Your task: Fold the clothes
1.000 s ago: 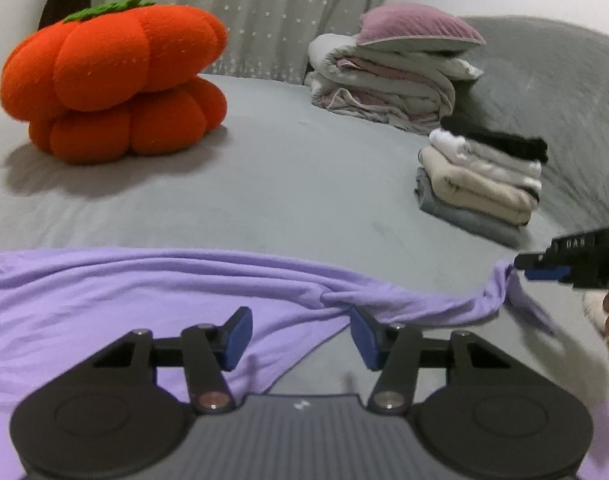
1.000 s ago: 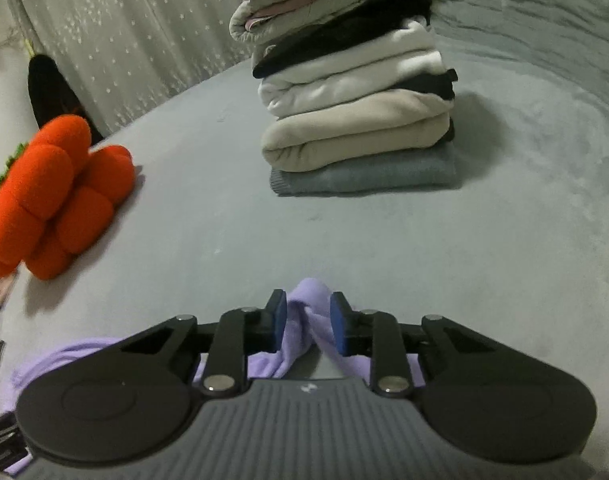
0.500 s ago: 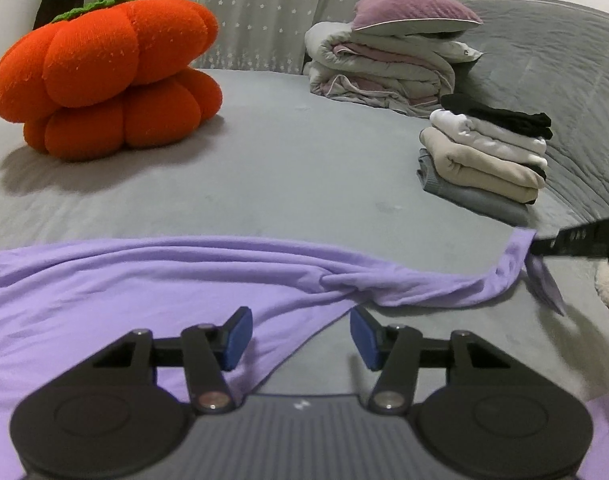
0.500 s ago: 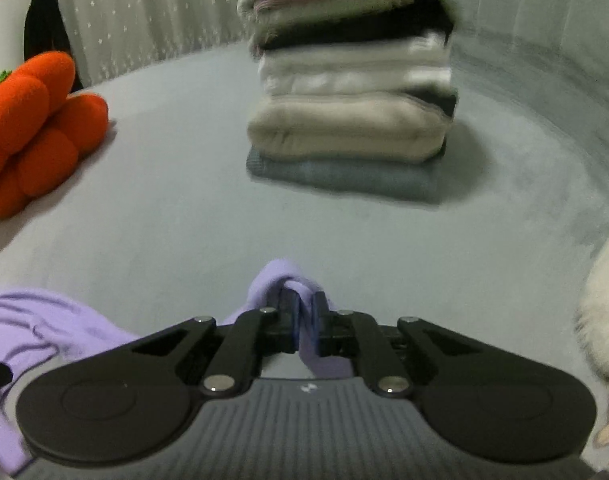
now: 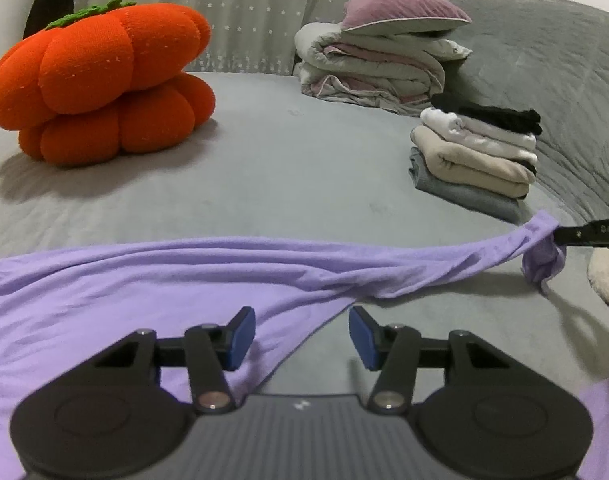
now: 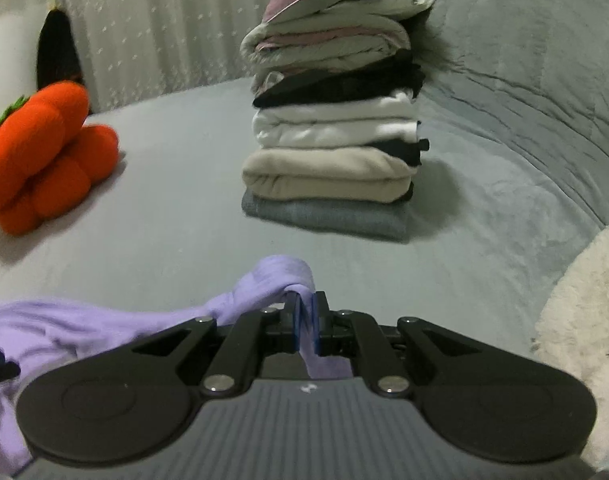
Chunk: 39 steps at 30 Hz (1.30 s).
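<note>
A: Right gripper?
B: Clamped on a bunched corner of the purple shirt, cloth pinched between the blue pads. Jaws just been closing, shirt between them.

A: And the shirt itself?
B: Spread across the grey bed, near edge of both views. Pulled into a taut band toward the right side of the left view, ending at the right gripper's tip. Small loose flap hanging under the pinch.

A: Left gripper?
B: Parted, nothing pressed between the pads. Left pad over purple cloth, right pad over bare grey sheet. Touching the cloth or hovering: cannot tell.

A: Anything else on the bed?
B: Stack of folded clothes beyond the held corner, well apart from it: grey at the bottom, then beige, white, black. Folded bedding with a mauve pillow further back. Orange pumpkin cushion at far left. Fluffy white thing at right edge.
</note>
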{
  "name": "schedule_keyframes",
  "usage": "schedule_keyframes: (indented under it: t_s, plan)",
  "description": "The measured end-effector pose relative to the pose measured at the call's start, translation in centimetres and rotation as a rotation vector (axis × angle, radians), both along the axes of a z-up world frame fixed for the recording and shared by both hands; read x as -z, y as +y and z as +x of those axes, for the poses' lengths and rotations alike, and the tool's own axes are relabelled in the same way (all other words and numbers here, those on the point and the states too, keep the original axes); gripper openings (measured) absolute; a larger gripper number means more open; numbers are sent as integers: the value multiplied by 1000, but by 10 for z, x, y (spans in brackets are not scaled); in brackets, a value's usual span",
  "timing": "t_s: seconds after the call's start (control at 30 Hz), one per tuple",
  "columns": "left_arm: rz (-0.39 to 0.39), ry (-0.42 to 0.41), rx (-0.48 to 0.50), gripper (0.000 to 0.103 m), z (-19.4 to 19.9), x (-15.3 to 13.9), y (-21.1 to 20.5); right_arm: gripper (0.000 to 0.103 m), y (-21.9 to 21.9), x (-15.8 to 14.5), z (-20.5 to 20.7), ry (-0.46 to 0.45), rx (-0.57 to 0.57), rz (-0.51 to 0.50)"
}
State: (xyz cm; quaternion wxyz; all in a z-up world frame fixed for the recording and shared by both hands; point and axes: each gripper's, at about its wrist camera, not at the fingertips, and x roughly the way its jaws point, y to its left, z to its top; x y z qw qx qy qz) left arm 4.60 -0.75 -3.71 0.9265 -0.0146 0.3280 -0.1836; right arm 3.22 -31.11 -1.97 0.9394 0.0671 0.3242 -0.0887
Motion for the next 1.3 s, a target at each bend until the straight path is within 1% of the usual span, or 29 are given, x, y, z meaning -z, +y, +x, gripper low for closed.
schedule_keyframes:
  t_s: [0.1,0.2,0.27,0.33,0.37,0.47,0.57,0.63,0.7,0.8,0.83,0.87,0.9,0.97,1.07,1.1,1.13,1.17,1.2,1.23,1.27,1.3]
  plan:
    - [12,-4,11,52,-2,2,-6,6,-3,9,-3,71,-47,5]
    - [26,-11,24,52,-5,3,-13,7,-10,27,-3,192,-83,28]
    - [33,-13,44,52,-8,4,-18,8,-11,37,-4,262,-127,33]
    - [45,-24,77,52,-11,3,-24,11,-13,37,-8,293,-167,34]
    - [54,-35,97,52,-12,3,-27,16,-15,35,-10,298,-179,46]
    - [78,-66,155,52,-15,1,-39,17,-25,27,-17,296,-193,101]
    - [85,-80,200,52,-10,1,-54,18,-43,18,-20,245,-153,194]
    - [87,-91,230,52,-7,2,-65,19,-54,14,-21,200,-117,283]
    - [91,-104,260,52,-5,3,-78,21,-59,13,-19,163,-76,358]
    - [112,-123,296,52,-1,6,-96,22,-54,18,-10,149,-55,418]
    - [119,-128,308,52,0,7,-101,24,-51,21,-6,154,-49,427]
    - [124,-132,318,52,1,8,-106,31,-49,24,-2,158,-40,430]
    - [127,-135,328,52,2,9,-110,34,-49,25,0,160,-32,427]
    - [123,-137,347,52,4,12,-114,34,-48,28,6,166,-14,418]
    - [115,-126,364,51,6,20,-117,34,-45,35,13,177,27,368]
    - [110,-121,370,49,6,23,-117,34,-43,38,15,183,41,346]
    - [105,-116,376,44,6,26,-117,34,-41,40,16,187,49,322]
    - [99,-112,380,41,6,28,-117,33,-39,42,18,186,49,296]
    - [93,-109,381,40,7,29,-117,27,-36,43,19,186,49,270]
    - [87,-107,381,33,7,29,-117,23,-34,44,20,184,49,239]
    - [79,-103,381,25,8,29,-117,11,-30,45,22,181,48,200]
    - [68,-96,377,21,10,28,-117,6,-27,45,24,177,47,162]
